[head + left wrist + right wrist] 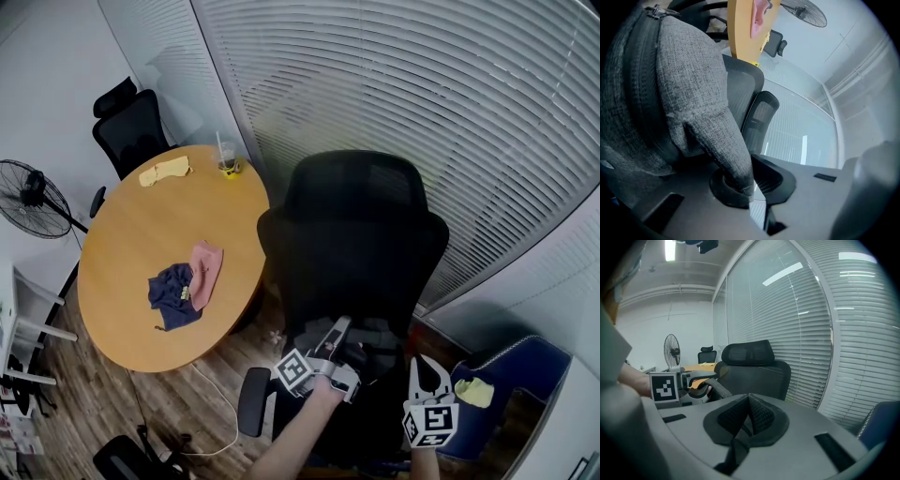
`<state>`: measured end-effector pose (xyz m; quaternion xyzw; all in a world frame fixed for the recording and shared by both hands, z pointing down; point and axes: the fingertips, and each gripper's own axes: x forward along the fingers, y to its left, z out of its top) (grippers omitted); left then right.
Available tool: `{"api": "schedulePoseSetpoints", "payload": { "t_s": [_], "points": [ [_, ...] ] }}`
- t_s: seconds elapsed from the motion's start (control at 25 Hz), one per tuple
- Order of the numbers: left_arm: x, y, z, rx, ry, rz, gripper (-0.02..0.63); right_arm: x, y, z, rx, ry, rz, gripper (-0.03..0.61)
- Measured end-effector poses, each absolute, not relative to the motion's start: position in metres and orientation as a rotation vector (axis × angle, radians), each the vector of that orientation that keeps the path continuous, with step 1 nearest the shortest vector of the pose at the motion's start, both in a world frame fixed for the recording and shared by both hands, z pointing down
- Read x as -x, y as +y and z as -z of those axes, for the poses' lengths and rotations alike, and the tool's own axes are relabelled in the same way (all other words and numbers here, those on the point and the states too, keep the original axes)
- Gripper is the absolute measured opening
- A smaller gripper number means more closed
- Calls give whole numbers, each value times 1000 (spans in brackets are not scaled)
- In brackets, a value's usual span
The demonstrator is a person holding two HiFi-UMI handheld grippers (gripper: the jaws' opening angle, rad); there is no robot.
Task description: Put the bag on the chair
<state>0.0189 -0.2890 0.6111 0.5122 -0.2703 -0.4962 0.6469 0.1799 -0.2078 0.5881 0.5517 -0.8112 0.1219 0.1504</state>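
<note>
Pinching grey bag strap (723, 145), left hand-held gripper (747, 186); head view hides grip. Right hand-held gripper (748, 399) closed, empty.

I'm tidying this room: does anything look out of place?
A crumpled navy cloth and pink cloth lie heaped on the round table, with a yellow cloth near its far edge. Nothing looks spilled or broken.

The bag (684, 70) is heathered grey — the chair (356, 234) black.
</note>
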Motion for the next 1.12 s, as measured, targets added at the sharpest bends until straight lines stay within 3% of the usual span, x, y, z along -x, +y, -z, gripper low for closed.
{"api": "schedulePoseSetpoints", "payload": {
  "t_s": [0.56, 0.72, 1.12],
  "points": [
    [-20, -295, -614, -1201, -656, 1071, 26, -184, -204, -581, -1589, -2326, -347, 12],
    [-22, -294, -619, -1231, -687, 1007, 74, -181, -206, -575, -1586, -2333, -341, 12],
    [-21, -290, -623, -1244, -740, 953, 110, -180, -205, -571, -1587, -2346, -333, 12]
  ]
}}
